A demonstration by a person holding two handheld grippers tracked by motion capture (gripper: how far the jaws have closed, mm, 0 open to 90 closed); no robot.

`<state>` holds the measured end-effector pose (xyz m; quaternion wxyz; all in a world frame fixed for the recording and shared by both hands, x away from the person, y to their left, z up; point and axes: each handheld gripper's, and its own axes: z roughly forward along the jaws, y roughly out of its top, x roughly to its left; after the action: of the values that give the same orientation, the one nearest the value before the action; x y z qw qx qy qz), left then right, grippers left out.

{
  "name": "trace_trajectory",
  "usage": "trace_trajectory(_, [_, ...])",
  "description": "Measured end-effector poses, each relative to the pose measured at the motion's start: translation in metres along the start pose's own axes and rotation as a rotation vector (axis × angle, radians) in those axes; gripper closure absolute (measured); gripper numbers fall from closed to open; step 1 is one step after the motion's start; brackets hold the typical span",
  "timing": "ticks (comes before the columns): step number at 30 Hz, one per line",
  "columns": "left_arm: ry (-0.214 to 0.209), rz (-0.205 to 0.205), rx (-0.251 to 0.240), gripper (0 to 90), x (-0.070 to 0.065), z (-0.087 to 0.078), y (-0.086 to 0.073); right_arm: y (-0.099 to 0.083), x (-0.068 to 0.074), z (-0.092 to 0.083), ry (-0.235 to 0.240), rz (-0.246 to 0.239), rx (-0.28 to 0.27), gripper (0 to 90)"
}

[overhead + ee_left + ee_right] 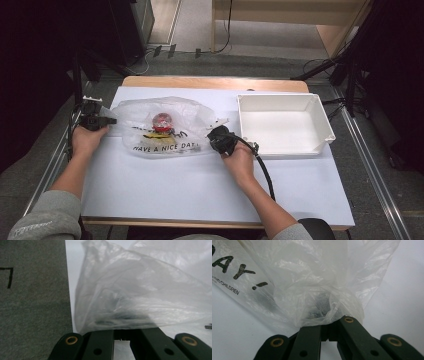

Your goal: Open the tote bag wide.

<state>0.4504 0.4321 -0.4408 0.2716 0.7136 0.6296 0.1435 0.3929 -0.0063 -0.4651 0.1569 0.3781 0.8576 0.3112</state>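
Hands [88, 139] apart, tools [218, 138] gripping bag [165, 127]

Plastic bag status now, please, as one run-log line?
plastic bag: flat on table | left gripper: shut on bag | right gripper: shut on bag | white bin: empty

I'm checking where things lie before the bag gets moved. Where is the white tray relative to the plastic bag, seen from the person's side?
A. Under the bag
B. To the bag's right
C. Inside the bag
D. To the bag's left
B: in the high view the white tray sits on the table's right part, apart from the plastic bag, which lies left of it.
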Motion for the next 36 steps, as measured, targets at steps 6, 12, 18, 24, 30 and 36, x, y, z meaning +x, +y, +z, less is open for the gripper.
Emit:
trace_trajectory(6, [-0.028,-0.013,0.001,90.0,-0.001,0.002,0.001,-0.001,0.001,0.000,-0.007,-0.009,-0.008,90.0])
trace_trajectory(12, [-0.078,0.003,-0.002,90.0,-0.009,-0.007,0.002,0.005,0.005,-0.009,0.023,-0.010,-0.034,90.0])
trace_trajectory(18, [-0.118,0.070,-0.018,90.0,-0.027,-0.022,0.003,0.010,0.004,-0.018,0.093,0.014,-0.074,90.0])
trace_trajectory(24, [-0.155,0.110,-0.046,90.0,-0.038,-0.035,0.000,0.018,0.009,-0.030,0.122,-0.016,-0.108,90.0])
trace_trajectory(30, [-0.179,0.148,-0.064,90.0,-0.052,-0.049,-0.004,0.034,0.018,-0.041,0.161,-0.051,-0.129,90.0])
trace_trajectory(36, [-0.202,0.194,-0.074,90.0,-0.071,-0.060,-0.007,0.050,0.023,-0.044,0.204,-0.056,-0.144,90.0])
